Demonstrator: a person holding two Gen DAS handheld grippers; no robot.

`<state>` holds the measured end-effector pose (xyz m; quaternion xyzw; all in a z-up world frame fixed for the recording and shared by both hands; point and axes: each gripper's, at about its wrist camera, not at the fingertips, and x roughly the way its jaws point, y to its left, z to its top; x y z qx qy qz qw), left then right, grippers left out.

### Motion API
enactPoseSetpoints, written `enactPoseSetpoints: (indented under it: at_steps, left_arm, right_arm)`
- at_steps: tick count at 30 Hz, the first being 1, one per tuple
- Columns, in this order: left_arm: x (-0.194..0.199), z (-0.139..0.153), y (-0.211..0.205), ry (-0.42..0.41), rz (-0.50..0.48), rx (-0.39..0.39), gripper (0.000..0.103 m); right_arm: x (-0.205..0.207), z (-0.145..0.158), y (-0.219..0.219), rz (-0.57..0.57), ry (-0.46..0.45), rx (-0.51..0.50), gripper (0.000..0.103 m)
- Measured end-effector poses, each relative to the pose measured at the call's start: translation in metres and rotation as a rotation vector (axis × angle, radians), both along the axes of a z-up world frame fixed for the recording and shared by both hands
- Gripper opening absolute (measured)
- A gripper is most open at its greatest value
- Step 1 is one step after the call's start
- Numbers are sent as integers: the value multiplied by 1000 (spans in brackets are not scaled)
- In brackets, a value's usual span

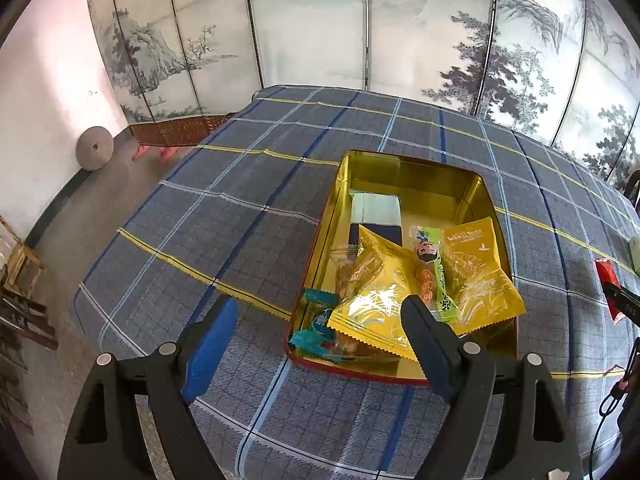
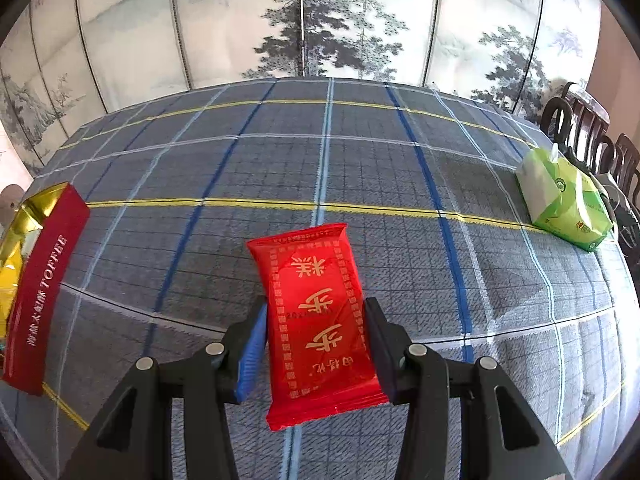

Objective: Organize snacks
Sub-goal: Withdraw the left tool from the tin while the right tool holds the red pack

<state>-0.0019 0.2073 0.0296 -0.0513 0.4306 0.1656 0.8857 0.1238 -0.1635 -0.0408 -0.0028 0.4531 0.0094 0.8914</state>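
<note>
Painted folding screens (image 2: 320, 20) back a plaid-clothed table (image 2: 280, 160). Left tongs (image 1: 320, 312) gape empty over the gold-lined snack tin (image 1: 472, 188); right tongs (image 2: 316, 312) clamp a red foil packet (image 2: 316, 320).

A table under a blue-grey plaid cloth (image 1: 248, 200) with yellow and blue stripes fills the middle ground. Behind it, at the far side, stands a folding screen (image 1: 304, 28) painted with ink pines and mountains. At left are a pale wall (image 1: 44, 92), a grey floor (image 1: 72, 216) and a round grey object (image 1: 95, 148) leaning against the wall; dark wooden chairs (image 2: 592, 132) stand at far right. Daylight is soft and even.
</note>
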Motion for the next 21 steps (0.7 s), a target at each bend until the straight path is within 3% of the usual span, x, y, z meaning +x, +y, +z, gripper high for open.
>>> enactPoseSetpoints:
  at_steps: [21]
  left_arm:
    - [-3, 4, 9, 2, 18, -22, 85]
  right_arm:
    - [-12, 40, 64, 128, -48, 58, 47]
